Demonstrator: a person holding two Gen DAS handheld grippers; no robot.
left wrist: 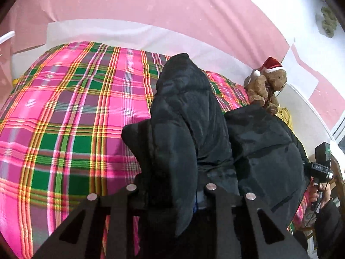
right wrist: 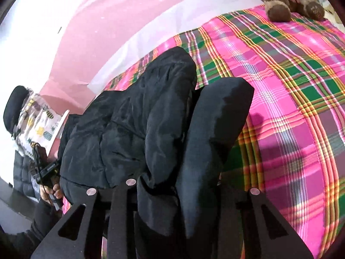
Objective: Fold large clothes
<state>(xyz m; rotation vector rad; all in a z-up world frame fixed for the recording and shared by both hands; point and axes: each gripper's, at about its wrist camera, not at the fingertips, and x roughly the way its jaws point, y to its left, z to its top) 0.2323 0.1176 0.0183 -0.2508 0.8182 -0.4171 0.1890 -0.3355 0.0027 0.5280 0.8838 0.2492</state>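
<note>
A black puffy jacket (left wrist: pixel 183 99) hangs lifted above the plaid bed. In the left wrist view my left gripper (left wrist: pixel 170 161) is shut on a fold of it; one black finger (left wrist: pixel 140 142) shows, the other is hidden by fabric. In the right wrist view the same jacket (right wrist: pixel 129 125) bulges over my right gripper (right wrist: pixel 172 151), which is shut on another fold, with its right finger (right wrist: pixel 217 125) pressed against the cloth. Each view catches the other gripper at its edge, held in a hand: the right one (left wrist: pixel 321 161) and the left one (right wrist: pixel 45 168).
A pink and green plaid bedspread (left wrist: pixel 64 118) (right wrist: pixel 291 108) covers the bed. A brown teddy bear (left wrist: pixel 269 86) (right wrist: pixel 291 2) in a Santa hat sits at the far corner by the pink wall. A pineapple-print cloth (right wrist: pixel 41 125) lies beyond the bed's left side.
</note>
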